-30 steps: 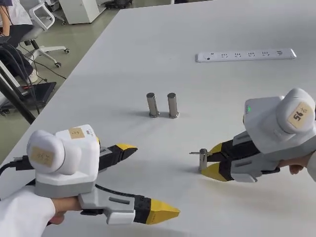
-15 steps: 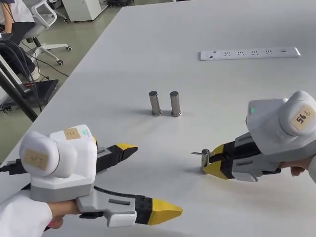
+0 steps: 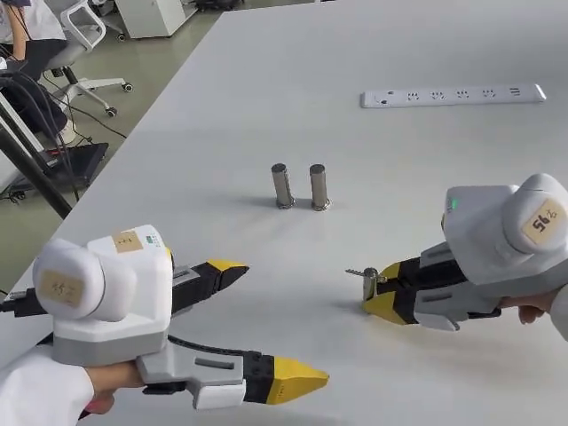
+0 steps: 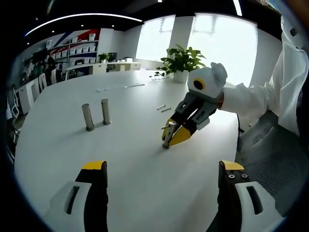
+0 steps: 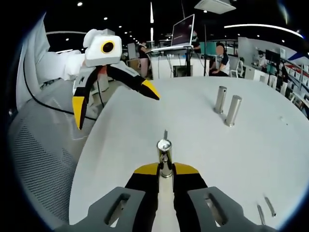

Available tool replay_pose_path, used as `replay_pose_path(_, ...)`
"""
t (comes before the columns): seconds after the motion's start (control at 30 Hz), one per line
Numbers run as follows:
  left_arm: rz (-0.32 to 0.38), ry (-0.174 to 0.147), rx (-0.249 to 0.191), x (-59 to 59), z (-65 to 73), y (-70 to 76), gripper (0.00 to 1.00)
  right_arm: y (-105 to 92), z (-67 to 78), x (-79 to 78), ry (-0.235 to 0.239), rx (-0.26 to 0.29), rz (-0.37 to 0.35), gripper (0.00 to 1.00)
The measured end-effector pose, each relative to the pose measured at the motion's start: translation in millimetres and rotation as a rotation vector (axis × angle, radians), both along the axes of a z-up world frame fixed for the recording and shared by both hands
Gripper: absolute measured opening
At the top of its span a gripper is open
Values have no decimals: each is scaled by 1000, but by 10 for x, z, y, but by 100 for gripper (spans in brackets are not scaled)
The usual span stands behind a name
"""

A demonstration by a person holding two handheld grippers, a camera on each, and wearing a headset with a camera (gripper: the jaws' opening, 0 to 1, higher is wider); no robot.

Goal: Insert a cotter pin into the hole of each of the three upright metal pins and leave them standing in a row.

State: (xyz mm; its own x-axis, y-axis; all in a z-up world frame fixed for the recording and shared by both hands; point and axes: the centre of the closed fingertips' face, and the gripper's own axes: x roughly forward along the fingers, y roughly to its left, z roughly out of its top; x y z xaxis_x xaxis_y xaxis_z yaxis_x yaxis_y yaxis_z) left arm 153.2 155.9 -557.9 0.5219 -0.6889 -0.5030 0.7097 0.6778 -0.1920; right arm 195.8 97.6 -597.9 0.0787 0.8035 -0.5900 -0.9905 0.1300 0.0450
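Right claw [image 3: 377, 293]: grips an upright metal pin [image 3: 370, 286] between its tips, cotter pin [image 3: 355, 273] sticking out sideways near the top, base on the counter [image 3: 266, 106]. Left claw [image 3: 284, 324]: gapes wide, holds nothing, well apart from that pin. Farther ahead of both: two more metal pins [image 3: 282, 185] [image 3: 319, 187], upright, just beside each other.

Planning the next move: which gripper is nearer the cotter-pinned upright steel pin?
Right. Right gripper fingers clamp the cotter-pinned upright steel pin; left gripper sits open, apart.

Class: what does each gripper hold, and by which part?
Right gripper grips a metal pin low on its shaft; left gripper holds nothing.
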Motion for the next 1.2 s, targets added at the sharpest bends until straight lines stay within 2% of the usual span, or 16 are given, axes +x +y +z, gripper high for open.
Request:
replay_pose_path(0.3,2,5,7,-2,-19,9,95,35,2,77,-67,30,18,4)
replay_pose_path(0.47,9,5,4,14,-14,27,95,32,2,119,-61,52,28,4)
replay_pose_path(0.57,11,8,5,24,-16,38,95,33,11,172,-85,55,47,4)
replay_pose_path(0.7,15,8,4,35,-10,43,94,34,27,240,-76,72,54,4)
replay_pose_path(0.77,18,9,2,42,-4,47,94,15,31,361,-78,81,63,4)
replay_pose_path(0.93,25,22,0,49,-15,63,94,28,103,470,-77,109,92,4)
replay_pose_path(1.07,28,25,-5,58,-11,67,94,23,112,504,-90,109,141,4)
replay_pose_path(1.2,31,27,-8,70,-5,69,94,-2,78,543,-89,102,157,4)
